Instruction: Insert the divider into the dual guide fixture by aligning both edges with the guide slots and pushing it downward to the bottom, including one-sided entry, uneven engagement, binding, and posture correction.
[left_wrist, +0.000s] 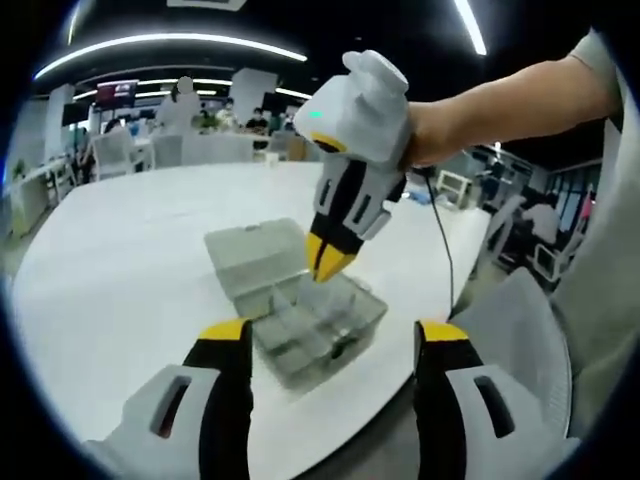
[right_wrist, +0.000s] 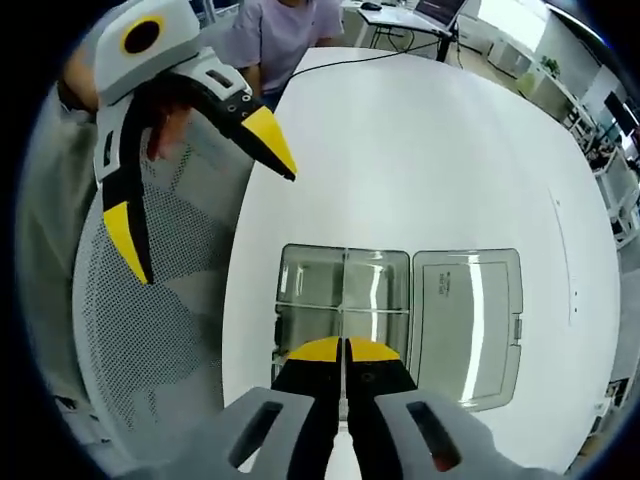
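My left claw (left_wrist: 335, 335) stands with its two yellow-tipped jaws wide apart, empty, low over the near edge of the round white tabletop (left_wrist: 120, 270). Between and just beyond those jaws sits the clear plastic compartment box (left_wrist: 315, 325), its hinged lid (left_wrist: 255, 250) thrown back flat on the tabletop behind it. In the right gripper view I see that same left claw (right_wrist: 205, 215) off the tabletop's edge, over a grey mesh chair (right_wrist: 160, 320), jaws spread.

Further right in the left gripper view, my right claw (left_wrist: 328, 262) comes down from above, its jaws together at the tips, which hang right over the middle of the box. From its own view, the right claw (right_wrist: 343, 349) is pinched on a thin clear strip, the divider (right_wrist: 343, 325), which runs forward from the tips along the box's central line. Whether both edges of the divider sit in the guide slots, I cannot tell. The box (right_wrist: 345, 290) shows compartments on either side of that line, and the open lid (right_wrist: 470, 320) lies just beside it. A thin black cable (left_wrist: 442, 240) trails across the tabletop's right side.
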